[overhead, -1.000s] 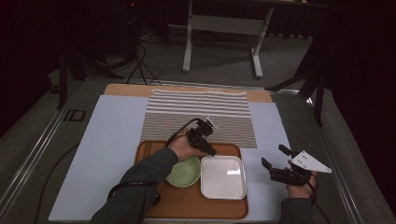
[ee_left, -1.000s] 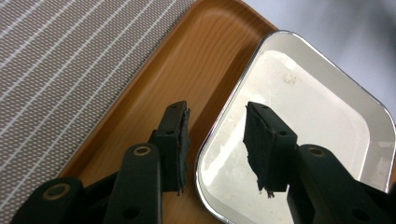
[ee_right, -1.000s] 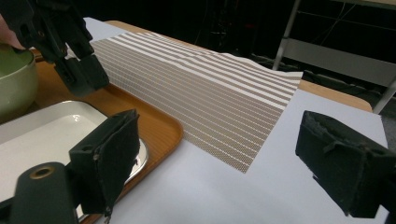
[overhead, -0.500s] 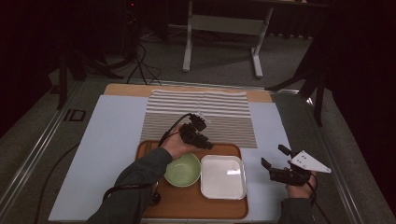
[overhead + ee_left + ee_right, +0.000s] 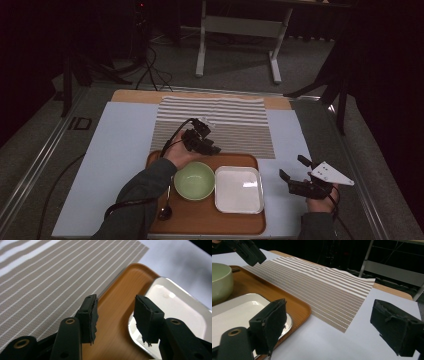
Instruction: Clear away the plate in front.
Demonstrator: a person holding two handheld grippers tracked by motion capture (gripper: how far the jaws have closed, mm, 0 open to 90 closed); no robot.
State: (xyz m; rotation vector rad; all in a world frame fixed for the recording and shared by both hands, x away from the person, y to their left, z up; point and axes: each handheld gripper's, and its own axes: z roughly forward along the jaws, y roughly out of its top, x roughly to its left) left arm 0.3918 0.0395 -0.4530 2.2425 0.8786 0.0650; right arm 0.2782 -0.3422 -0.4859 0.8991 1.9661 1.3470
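Note:
A brown wooden tray (image 5: 200, 222) carries a pale green bowl (image 5: 194, 180), a white square plate (image 5: 239, 189) and a spoon (image 5: 165, 210) at its left edge. My left gripper (image 5: 214, 148) hovers over the tray's far edge, just behind the bowl. In the left gripper view, the left gripper (image 5: 117, 317) points at the tray (image 5: 117, 297) beside the plate (image 5: 180, 307); its jaws have just been opening, with nothing between them. My right gripper (image 5: 291, 166) rests right of the tray. In the right gripper view, the right gripper (image 5: 334, 327) stands wide open and empty.
A striped placemat (image 5: 215, 122) lies flat beyond the tray on the light blue table cover (image 5: 120, 150). The right gripper view shows the placemat (image 5: 324, 295), the bowl (image 5: 219, 280) and the left gripper (image 5: 249, 251) at top left. Bare cover lies on both sides of the tray.
My left gripper has lifted and drawn slightly left and back toward the tray's far edge, and its jaws stand wider. The right gripper has kept still.

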